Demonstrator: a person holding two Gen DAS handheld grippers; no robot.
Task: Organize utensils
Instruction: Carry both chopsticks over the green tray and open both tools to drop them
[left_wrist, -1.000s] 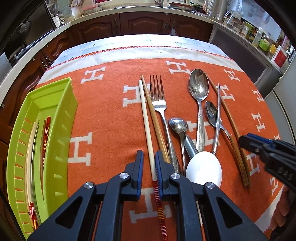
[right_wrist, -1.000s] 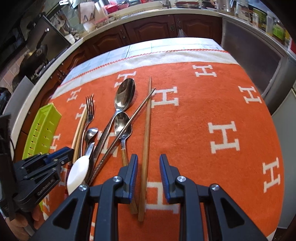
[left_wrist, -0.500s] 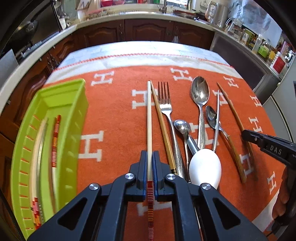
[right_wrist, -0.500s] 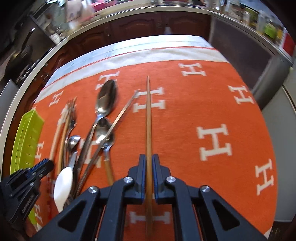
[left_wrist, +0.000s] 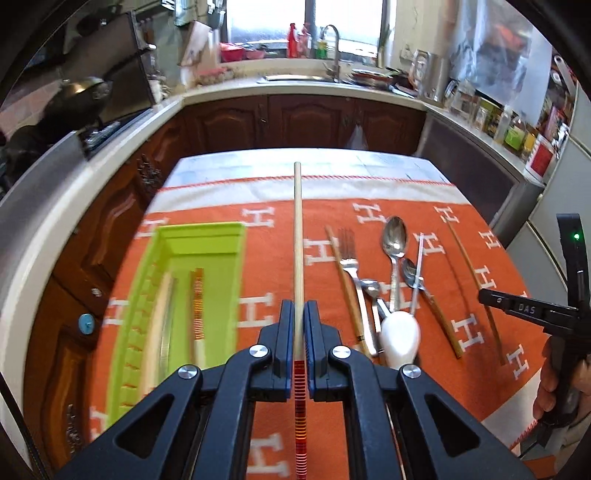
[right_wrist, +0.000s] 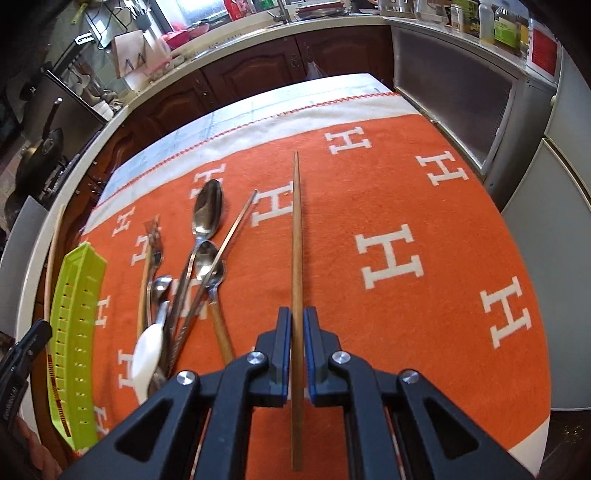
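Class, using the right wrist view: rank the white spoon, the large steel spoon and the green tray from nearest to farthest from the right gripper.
1. White spoon: just left of the right gripper.
2. Large steel spoon: ahead, left, bowl far up the cloth.
3. Green tray: far left, at the table's edge.

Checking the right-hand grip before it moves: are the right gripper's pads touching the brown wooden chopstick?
Touching. The right wrist view shows the right gripper shut on the brown wooden chopstick, both blue pads pressing its sides with no gap.

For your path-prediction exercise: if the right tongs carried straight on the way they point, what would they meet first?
Probably the bare orange blanket with white H letters; the right tongs, gripping a brown wooden chopstick, face no utensil, though depth is unclear.
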